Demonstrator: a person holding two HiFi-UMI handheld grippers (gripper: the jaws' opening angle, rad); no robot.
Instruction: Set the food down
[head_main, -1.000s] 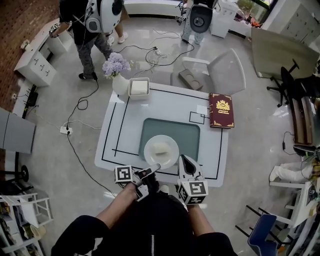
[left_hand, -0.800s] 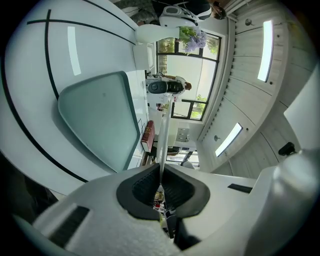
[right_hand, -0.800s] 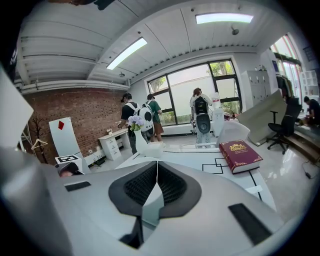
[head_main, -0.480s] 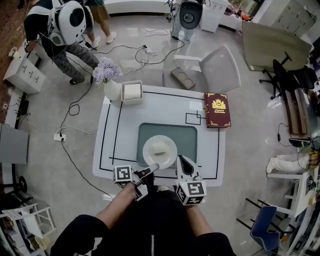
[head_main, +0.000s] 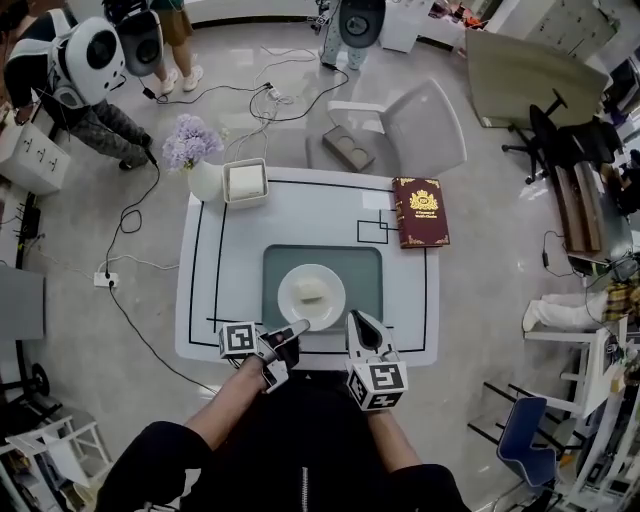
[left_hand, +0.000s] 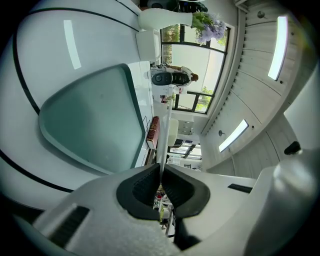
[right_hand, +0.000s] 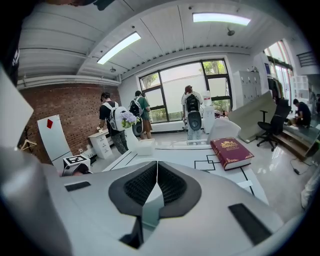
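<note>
Head view: the round white plate (head_main: 292, 308) carrying the pale food block (head_main: 313, 291) has stayed over the teal rectangular mat (head_main: 366, 266), near side. The left gripper (head_main: 298, 329) jaws still pinch its rim. The right gripper (head_main: 360, 322) jaws are pressed together, empty. Probably only release remains.

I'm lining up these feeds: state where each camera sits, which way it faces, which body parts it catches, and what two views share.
Head view: on the person's head, facing steeply down at the table; shows forearms, left gripper, right gripper.
Left gripper view: on the left gripper, facing across the placemat; shows its jaws shut on the plate's rim.
Right gripper view: on the right gripper, facing level across the table toward windows; shows its shut jaws.
Shared: head and right gripper views both show the red book.
</note>
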